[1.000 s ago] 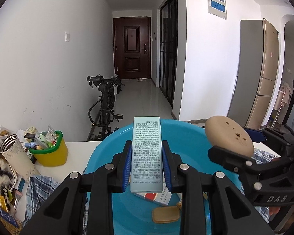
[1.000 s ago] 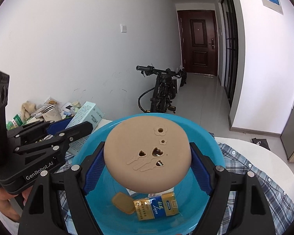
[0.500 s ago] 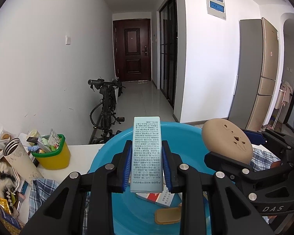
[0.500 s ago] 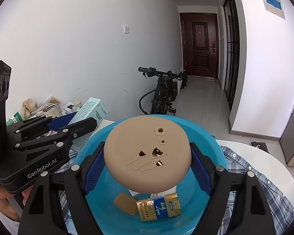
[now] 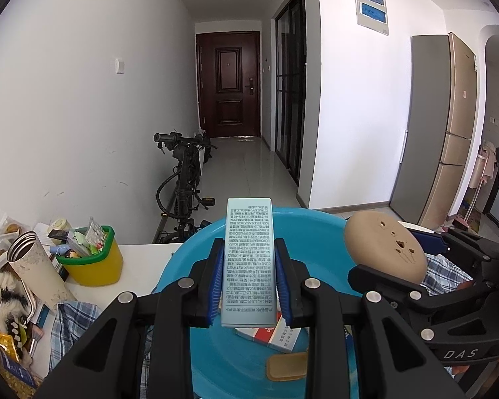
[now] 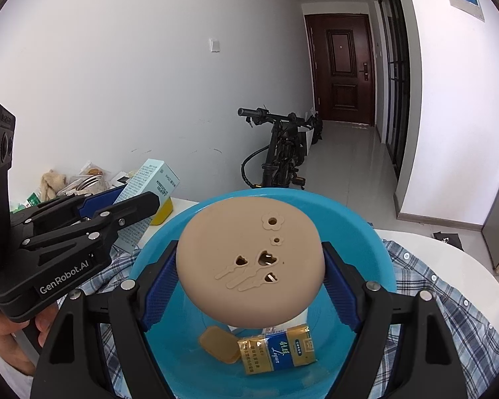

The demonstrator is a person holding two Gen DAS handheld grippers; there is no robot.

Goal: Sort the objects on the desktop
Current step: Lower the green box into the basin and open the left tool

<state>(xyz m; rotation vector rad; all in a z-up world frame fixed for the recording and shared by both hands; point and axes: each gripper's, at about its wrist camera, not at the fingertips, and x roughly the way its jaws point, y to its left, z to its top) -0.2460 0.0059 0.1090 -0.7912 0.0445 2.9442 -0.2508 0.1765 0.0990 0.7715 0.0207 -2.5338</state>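
Left claw [image 5: 249,286] is clamped on a pale green carton [image 5: 248,262], held upright above the blue basin [image 5: 183,266]. Right claw [image 6: 249,286] is clamped on a tan round case [image 6: 249,262], also held over the basin [image 6: 366,232]. Inside the basin lie a gold packet [image 6: 277,349], a small tan lid [image 6: 218,345] and a red-and-white box [image 5: 276,331]. Step in hand, as judged: depositing both items. Next move likely calls for lowering each one, then releasing clear of the rim. A plaid cloth [image 6: 449,299] lies under the basin on the white surface [image 6: 465,259].
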